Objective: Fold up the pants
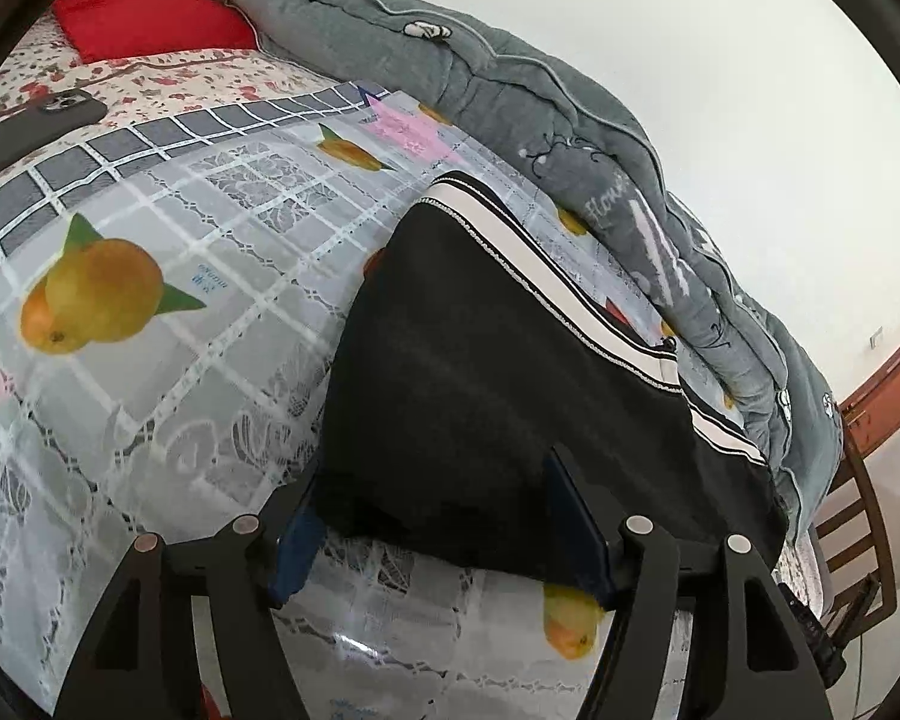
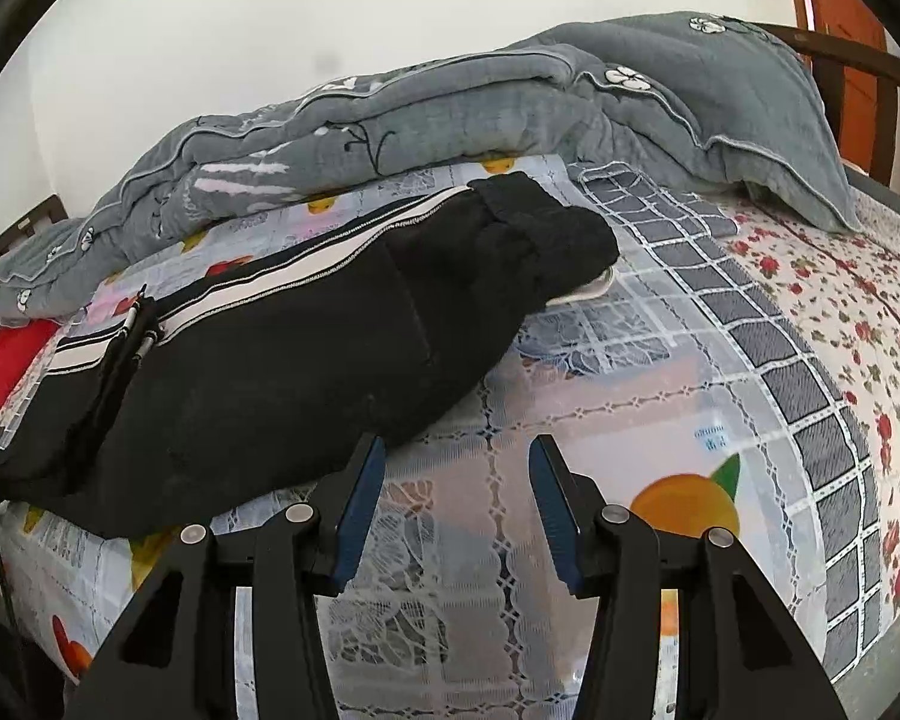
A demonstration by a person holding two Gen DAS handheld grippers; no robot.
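While one pair of black pants (image 1: 480, 372) lies on the bed, two grippers wait at its near edge. Start on the left, in the left wrist view: one red pillow (image 1: 144, 6) sits far back, and one dark phone (image 1: 36, 126) lies on the flowered sheet (image 1: 150, 78). Next comes the clear plastic cover (image 1: 168, 312) with fruit pictures printed on it. The pants rest on this cover, with a white stripe (image 1: 546, 276) running down their far side. One grey quilt (image 1: 510, 78) is bunched up along the wall behind them.

The left gripper (image 1: 432, 498) has its two blue pads (image 1: 297, 552) spread wide — the near edge of the pants lies between them, but the pads do not squeeze it.

From the right wrist view, the pants (image 2: 258, 372) stretch from the left edge toward the middle, folded over on themselves, with one zipper pull (image 2: 135, 324) hanging near the stripe. The right gripper (image 2: 456, 468) is open too — its left pad (image 2: 360, 510) is just beside the edge of the pants, and only the cover shows between its two pads. Farther right lies one grey pillow (image 2: 768, 120) on the flowered sheet (image 2: 840, 312).
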